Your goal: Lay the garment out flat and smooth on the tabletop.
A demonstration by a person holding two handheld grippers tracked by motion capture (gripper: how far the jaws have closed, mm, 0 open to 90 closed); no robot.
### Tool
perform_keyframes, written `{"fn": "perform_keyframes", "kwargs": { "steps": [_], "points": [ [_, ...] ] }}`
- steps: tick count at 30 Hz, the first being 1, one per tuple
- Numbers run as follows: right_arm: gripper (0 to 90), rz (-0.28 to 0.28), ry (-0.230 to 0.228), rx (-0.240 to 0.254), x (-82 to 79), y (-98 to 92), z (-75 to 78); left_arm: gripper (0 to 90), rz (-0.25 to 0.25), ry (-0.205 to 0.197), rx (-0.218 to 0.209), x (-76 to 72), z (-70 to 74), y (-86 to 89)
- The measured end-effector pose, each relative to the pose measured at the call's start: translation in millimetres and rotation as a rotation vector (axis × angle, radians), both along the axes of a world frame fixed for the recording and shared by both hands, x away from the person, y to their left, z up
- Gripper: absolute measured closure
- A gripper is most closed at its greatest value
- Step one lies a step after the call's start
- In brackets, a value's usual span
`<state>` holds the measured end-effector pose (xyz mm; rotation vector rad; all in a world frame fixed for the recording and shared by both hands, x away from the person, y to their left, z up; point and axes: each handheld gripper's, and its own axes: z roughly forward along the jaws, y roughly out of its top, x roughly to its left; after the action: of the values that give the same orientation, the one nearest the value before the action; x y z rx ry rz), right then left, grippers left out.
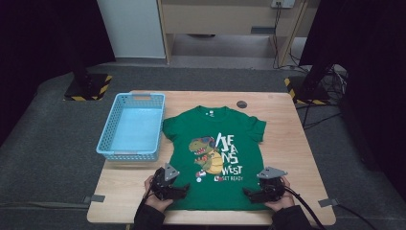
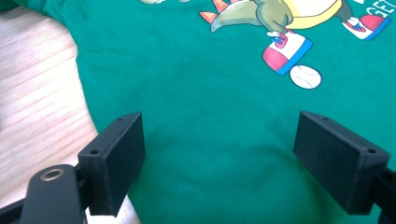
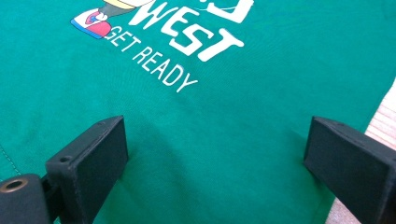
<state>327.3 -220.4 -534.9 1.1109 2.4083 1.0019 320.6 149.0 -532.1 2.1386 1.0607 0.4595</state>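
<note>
- Your shirt [image 1: 213,158] lies flat and face up on the bench [image 1: 292,153], collar at the far side, hem at the near edge, dinosaur print and white lettering showing.
- Your left gripper [image 1: 178,192] sits at the shirt's near-left corner, low over the hem.
- In the left gripper view, its fingers [image 2: 116,163] stand wide apart with green cloth [image 2: 210,130] between them; nothing is clamped.
- The left finger there sits right by the shirt's side edge, with bare wood [image 2: 37,107] just beyond it.
- The printed baseball [image 2: 305,76] and the dinosaur's red and blue shoe [image 2: 286,51] lie just ahead of those fingers.
- Your right gripper [image 1: 251,194] is at the near-right corner, also low over the hem.
- In the right gripper view, its fingers [image 3: 93,158] are spread wide too, holding nothing, flat cloth [image 3: 210,154] between them.
- "GET READY" [image 3: 152,60] reads just ahead of them, and a sliver of bench [image 3: 383,121] shows past the right finger.
- Whether either set of fingers is actually touching the cloth, you can't tell from here.
- The two grippers are well apart, one at each near corner, your hands behind them at the bench's near edge.
- The blue basket [image 1: 109,125] sits on the left side of the bench, just beside the shirt's left sleeve.
</note>
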Motion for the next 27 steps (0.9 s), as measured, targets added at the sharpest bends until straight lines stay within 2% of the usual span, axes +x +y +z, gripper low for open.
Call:
{"fn": "perform_keyframes", "kwargs": {
  "steps": [7,10,12,15,20,27],
  "points": [
    [5.8,-0.003,-0.008,0.007,-0.5,-0.2,-0.9,15.8,0.000,-0.005,-0.017,-9.8,-0.2,6.2],
    [6.3,-0.014,0.006,-0.001,0.3,1.4,0.6,16.4,0.005,-0.005,-0.054,-11.9,1.4,10.9],
    [8.0,-0.022,0.008,-0.005,0.8,2.0,1.7,16.5,0.014,-0.024,-0.074,-14.2,3.7,13.8],
    [8.0,-0.043,0.008,0.016,1.1,0.5,3.4,15.6,0.022,-0.057,-0.097,-19.4,5.9,18.1],
    [7.8,-0.075,-0.015,0.050,0.6,-3.8,7.6,15.9,0.044,-0.092,-0.070,-26.5,6.7,28.0],
    [6.7,-0.105,-0.021,0.040,2.4,-8.4,5.8,15.2,0.086,-0.095,-0.078,-26.1,8.6,48.6]
  ]
}}
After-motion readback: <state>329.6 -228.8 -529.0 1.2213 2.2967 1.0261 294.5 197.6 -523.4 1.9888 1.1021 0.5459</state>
